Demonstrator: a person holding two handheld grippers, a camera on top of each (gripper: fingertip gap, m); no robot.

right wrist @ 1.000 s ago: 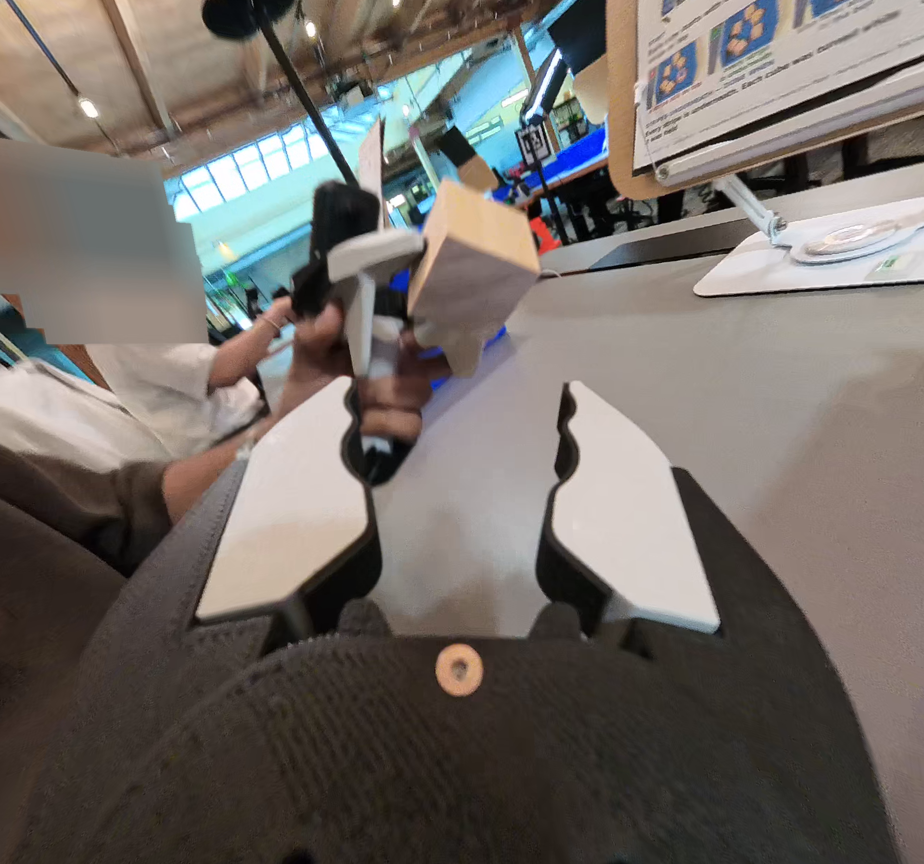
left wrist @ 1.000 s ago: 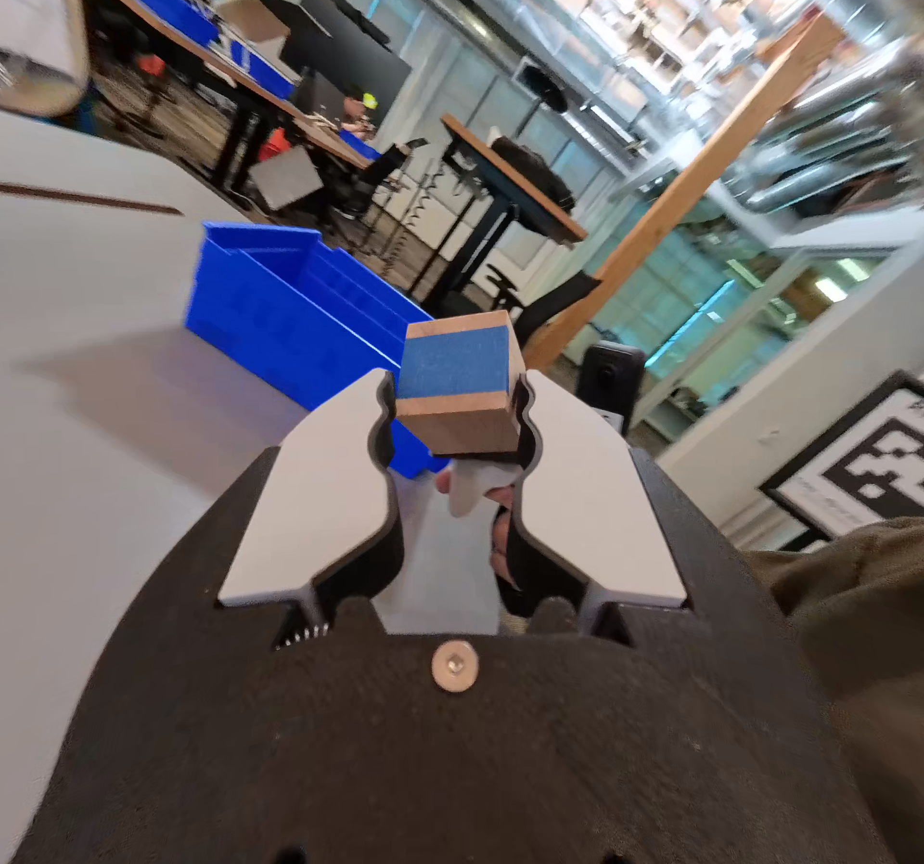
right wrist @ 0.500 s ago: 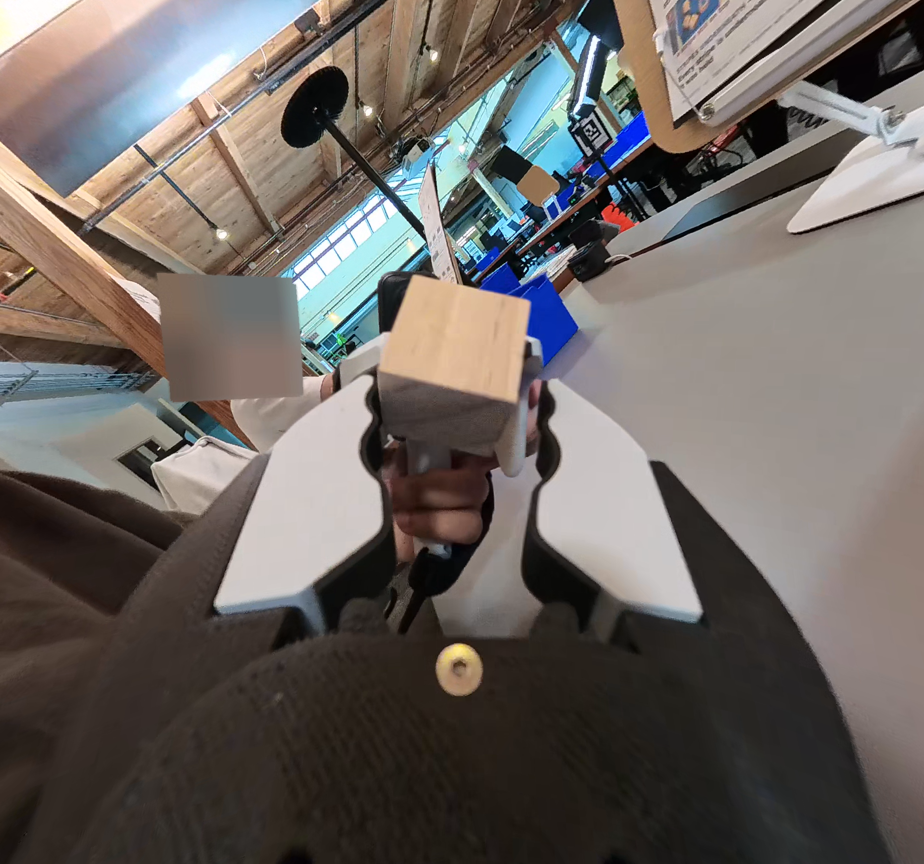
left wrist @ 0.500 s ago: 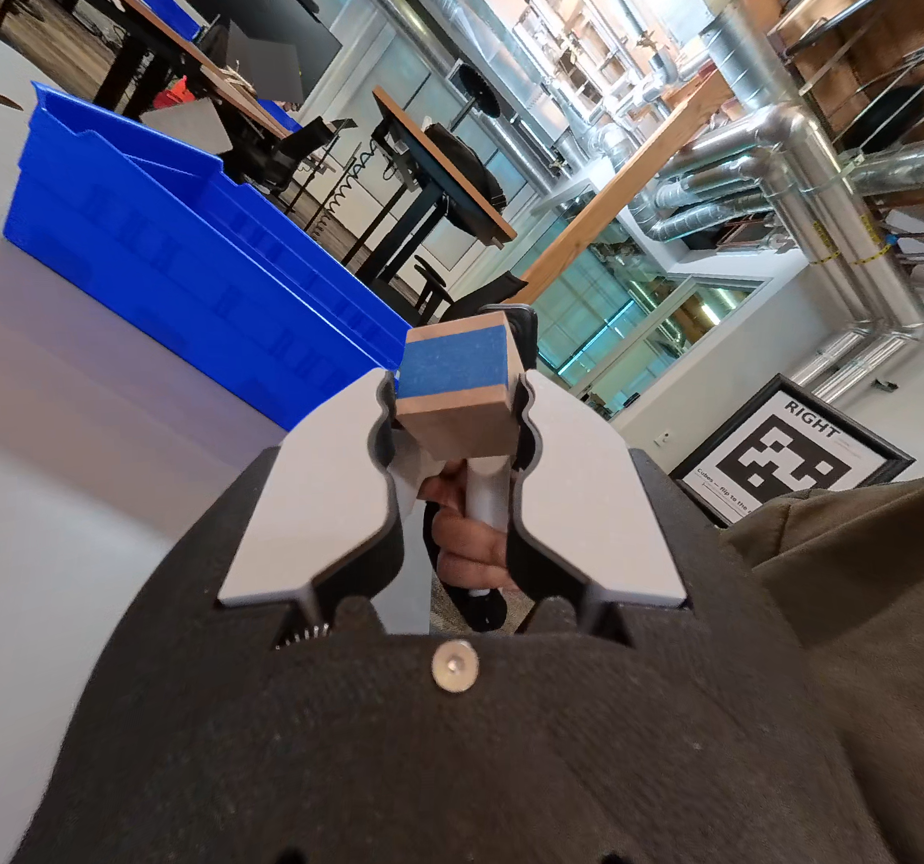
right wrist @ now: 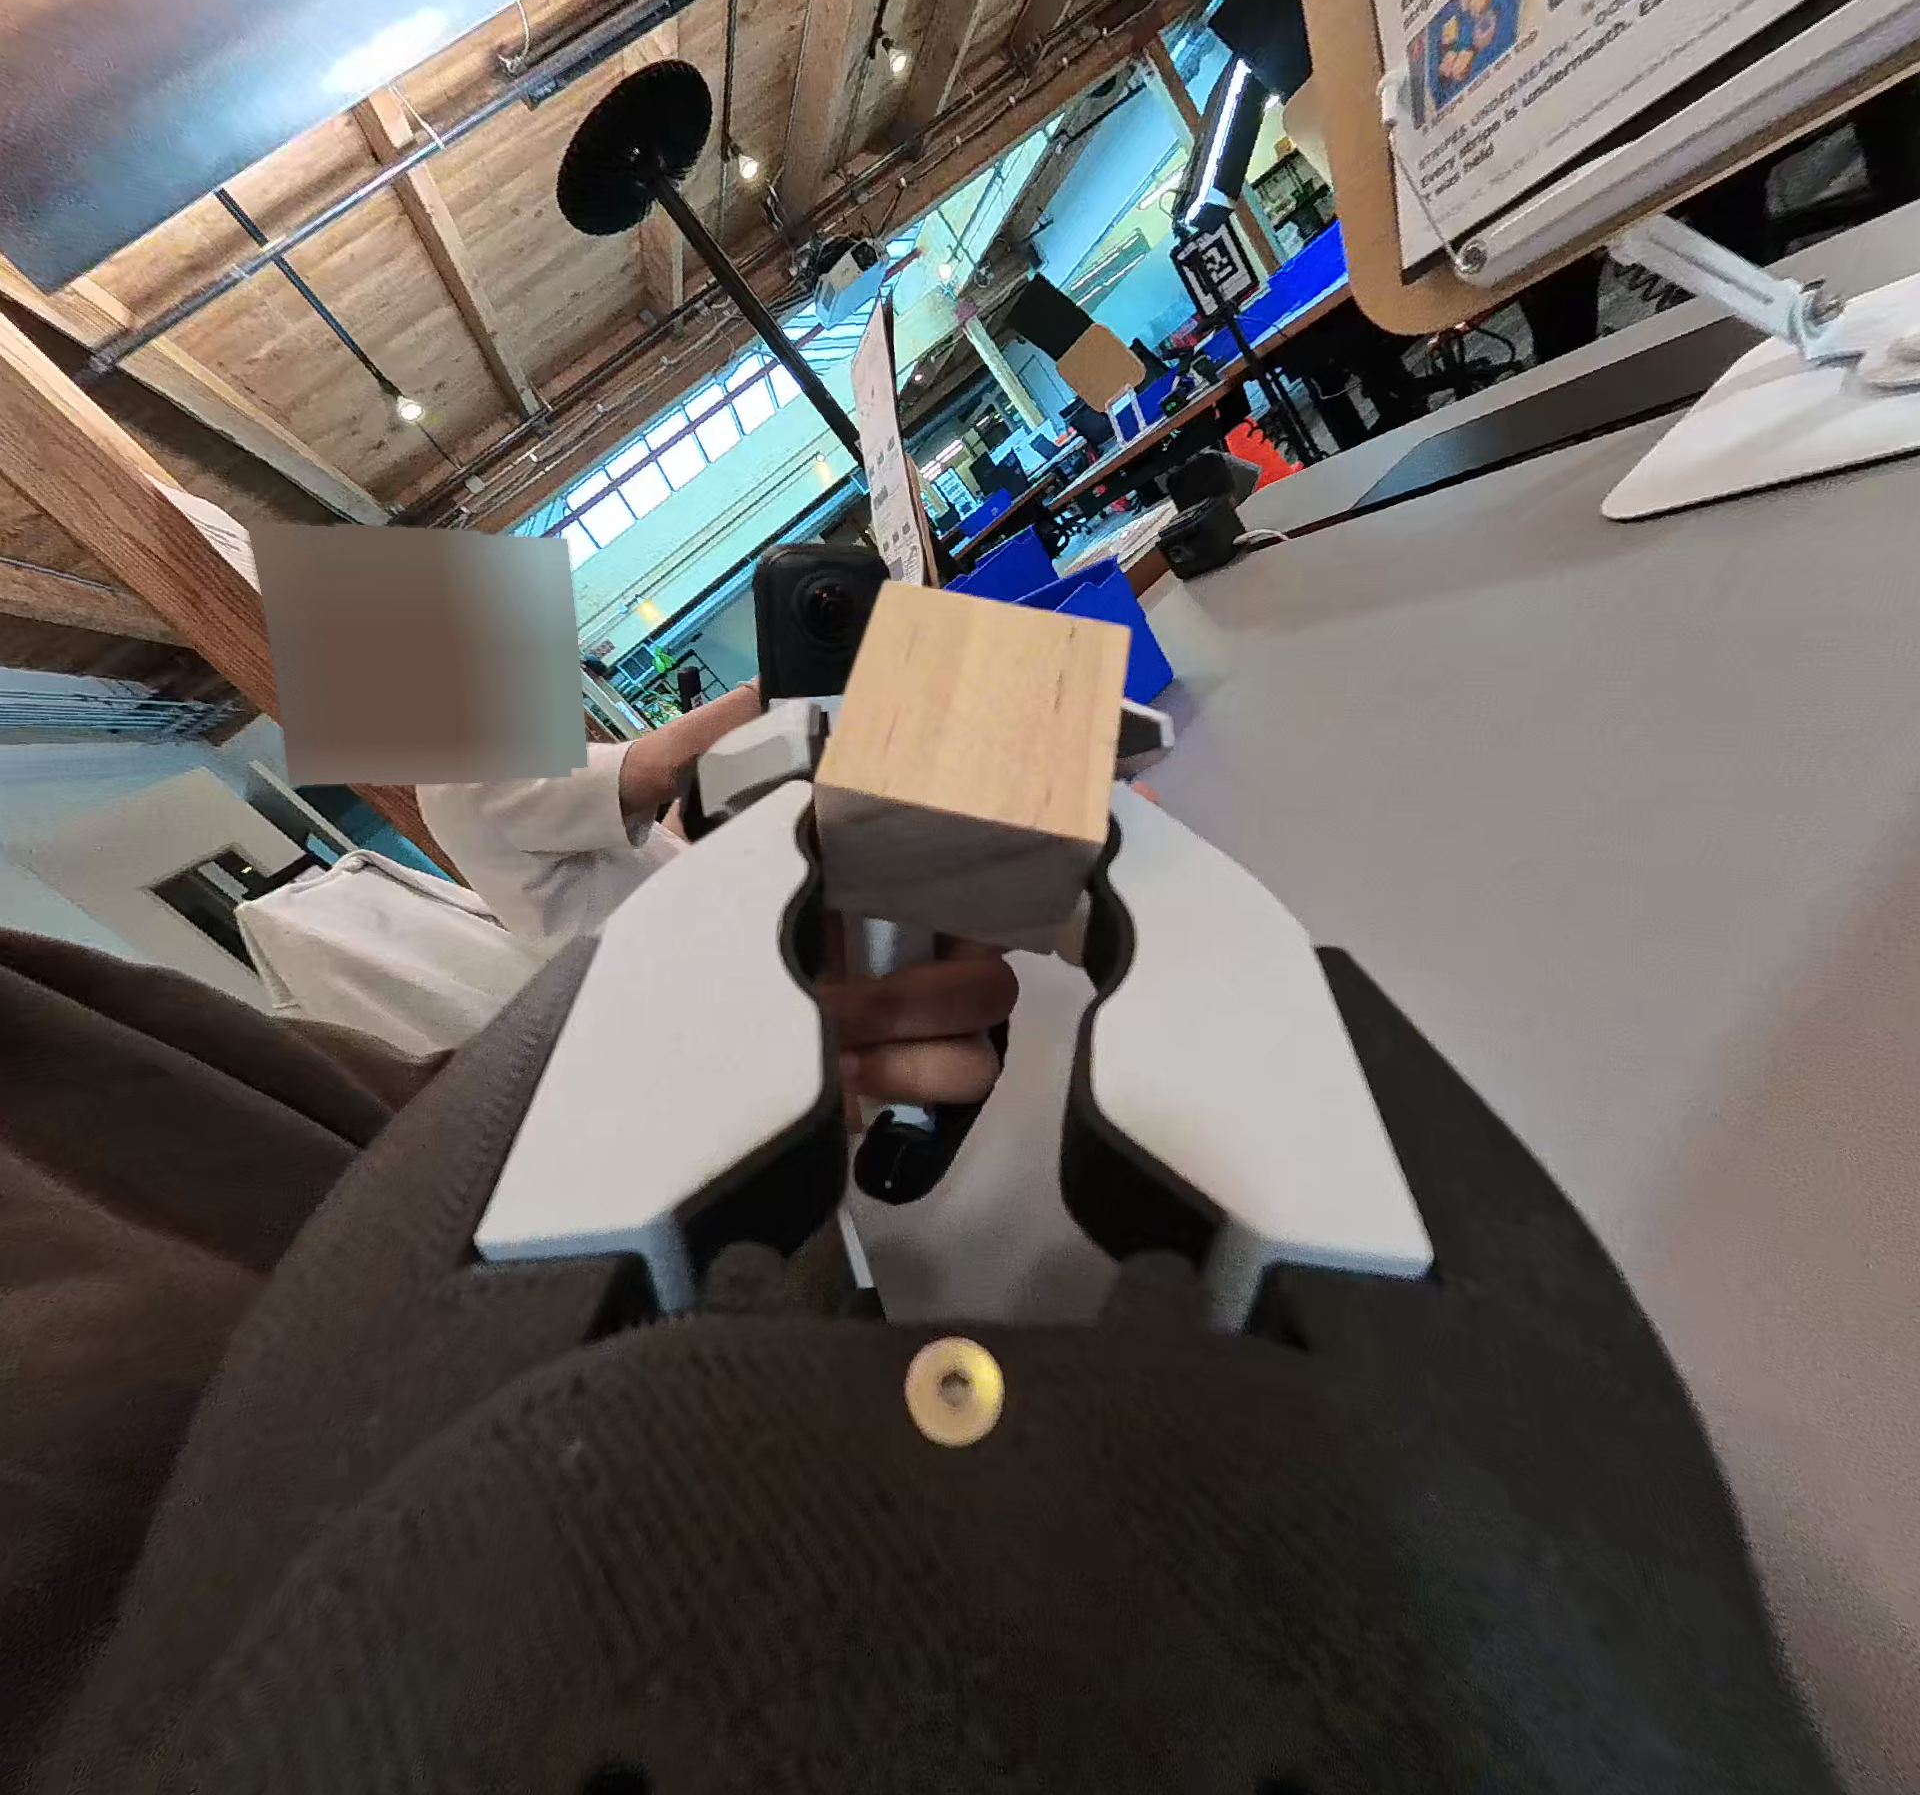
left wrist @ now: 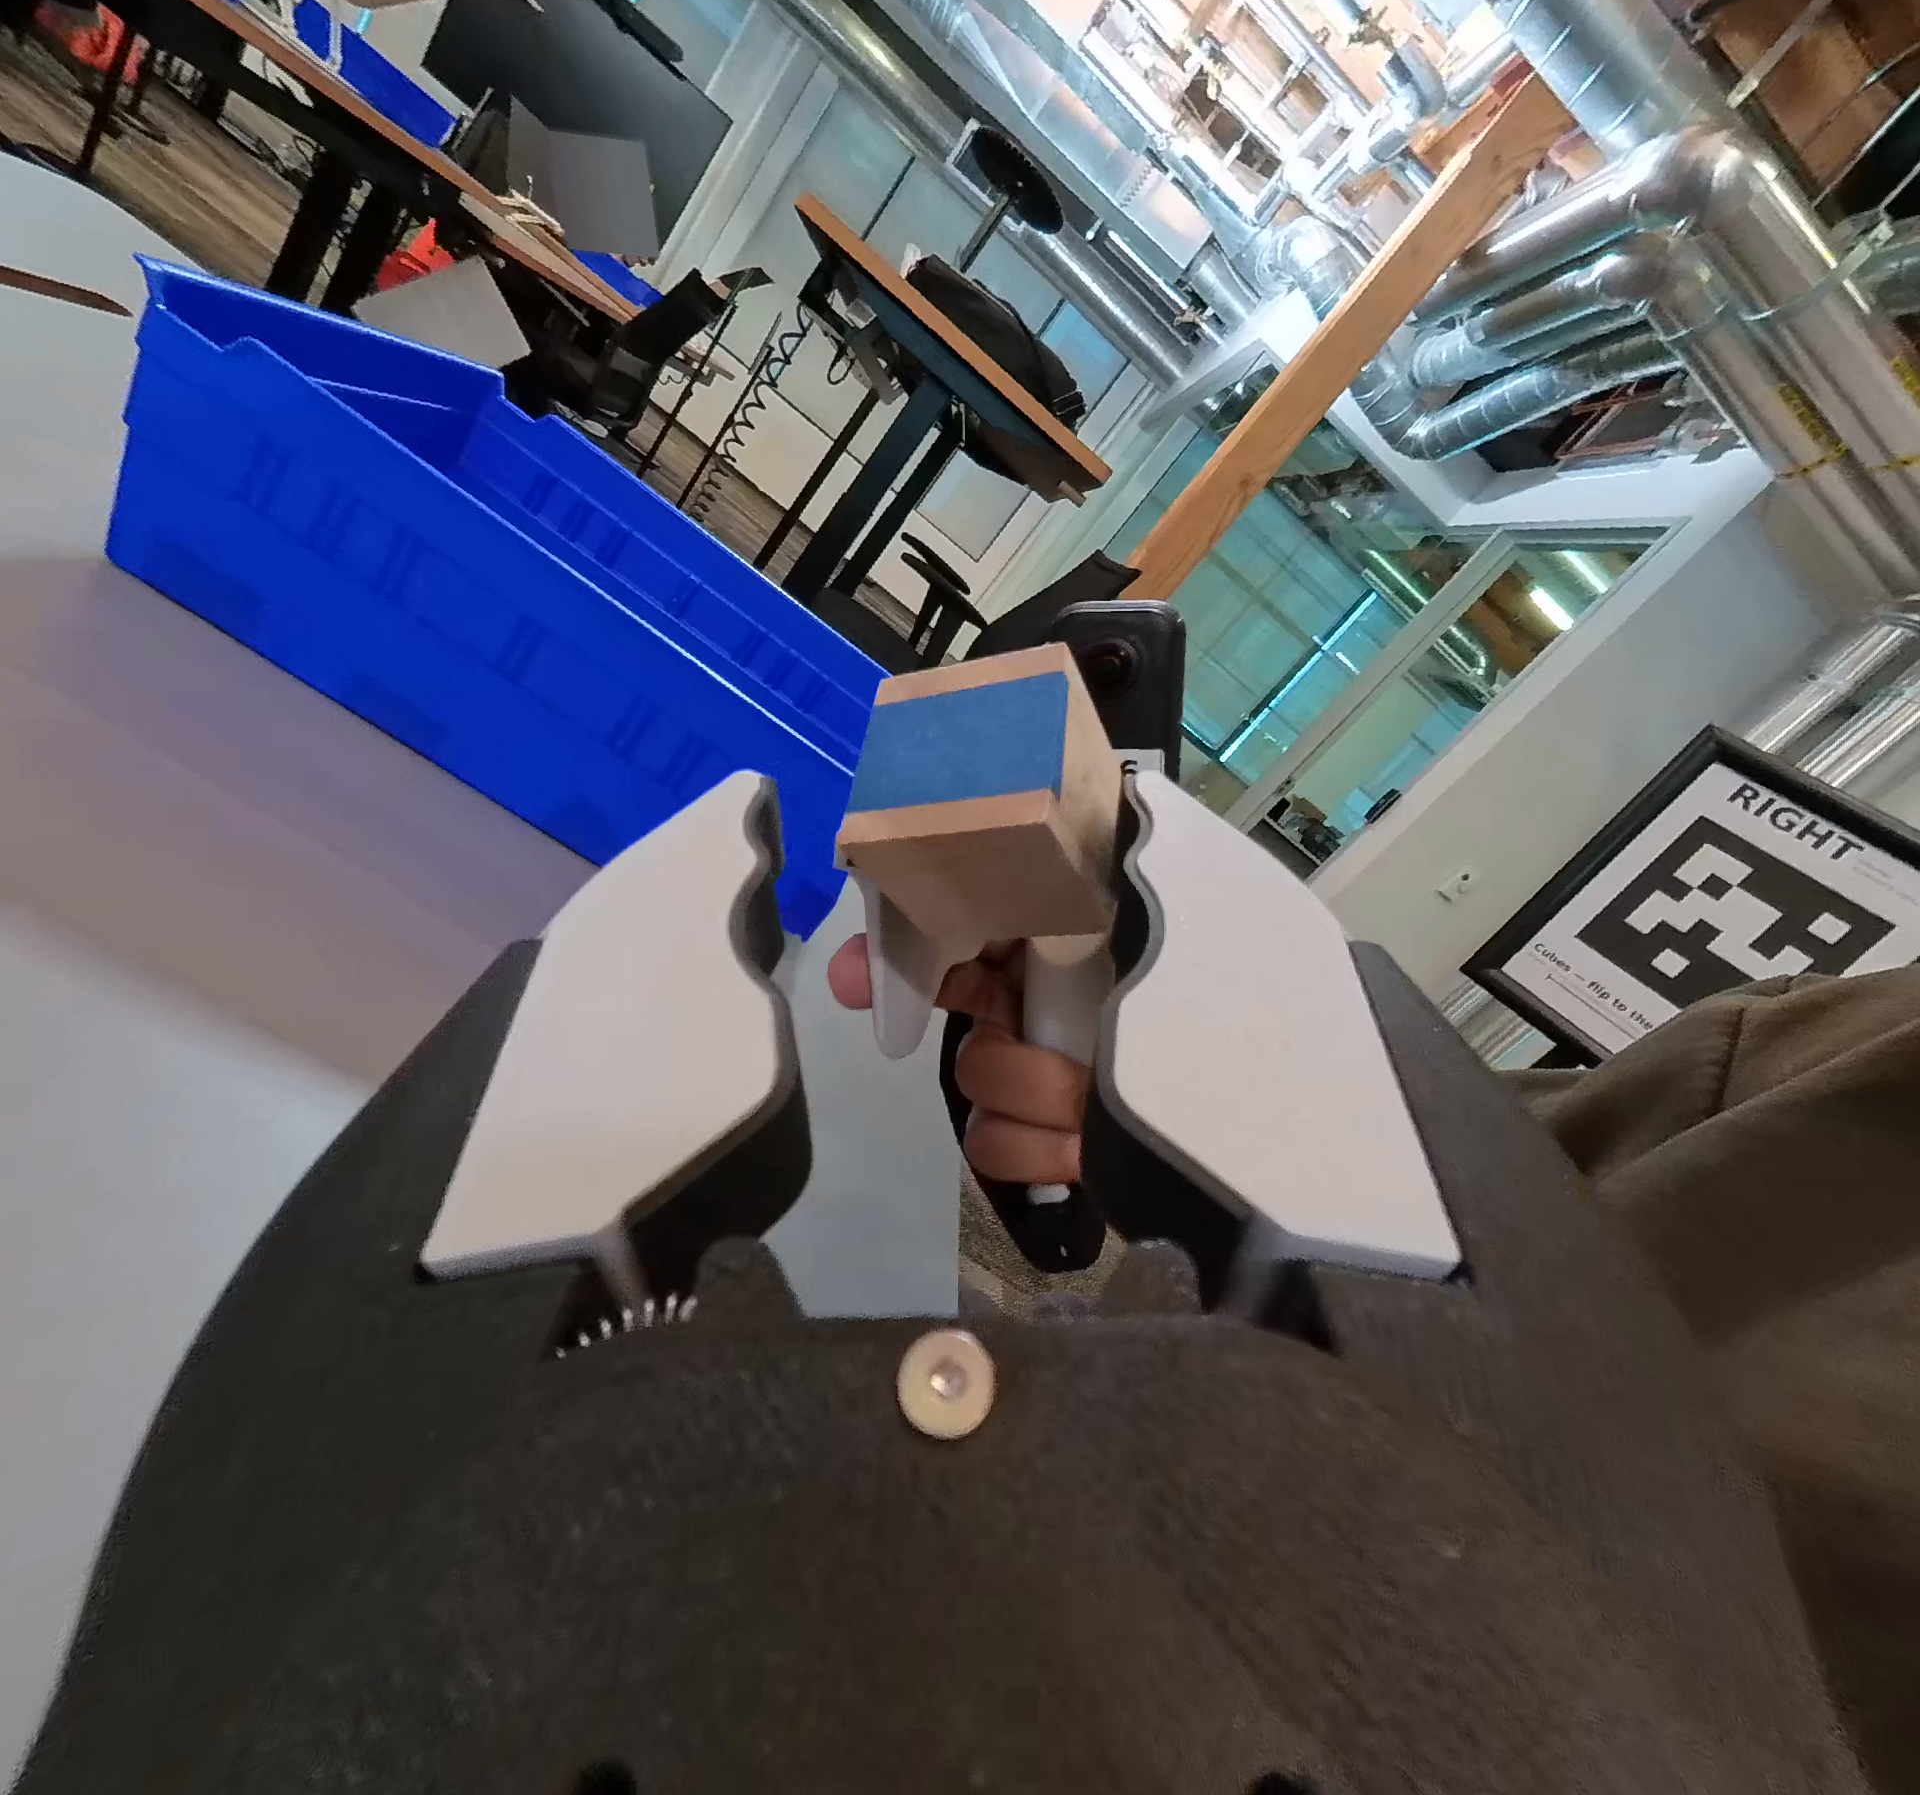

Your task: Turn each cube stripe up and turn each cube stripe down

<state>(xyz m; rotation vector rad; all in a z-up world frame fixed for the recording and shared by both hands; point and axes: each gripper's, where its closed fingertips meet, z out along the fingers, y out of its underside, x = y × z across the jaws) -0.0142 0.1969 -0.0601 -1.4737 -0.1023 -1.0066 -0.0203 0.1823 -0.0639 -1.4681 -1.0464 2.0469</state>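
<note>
Left gripper point(left wrist: 945, 846) has let go; right gripper point(right wrist: 956, 862) clamps cube point(right wrist: 971, 737)

Wooden cube point(right wrist: 971, 774): pale, matt, with visible grain; one face, seen in the left wrist view, bears a matt blue stripe point(left wrist: 961, 746) of faintly rough texture. Gripper fingers point(left wrist: 623, 1049): smooth matt grey plates over black plastic, set in a grainy black body with a shiny metal screw point(left wrist: 944, 1396). Bin point(left wrist: 416, 550): glossy blue plastic; table point(right wrist: 1558, 810): smooth matt grey.
</note>
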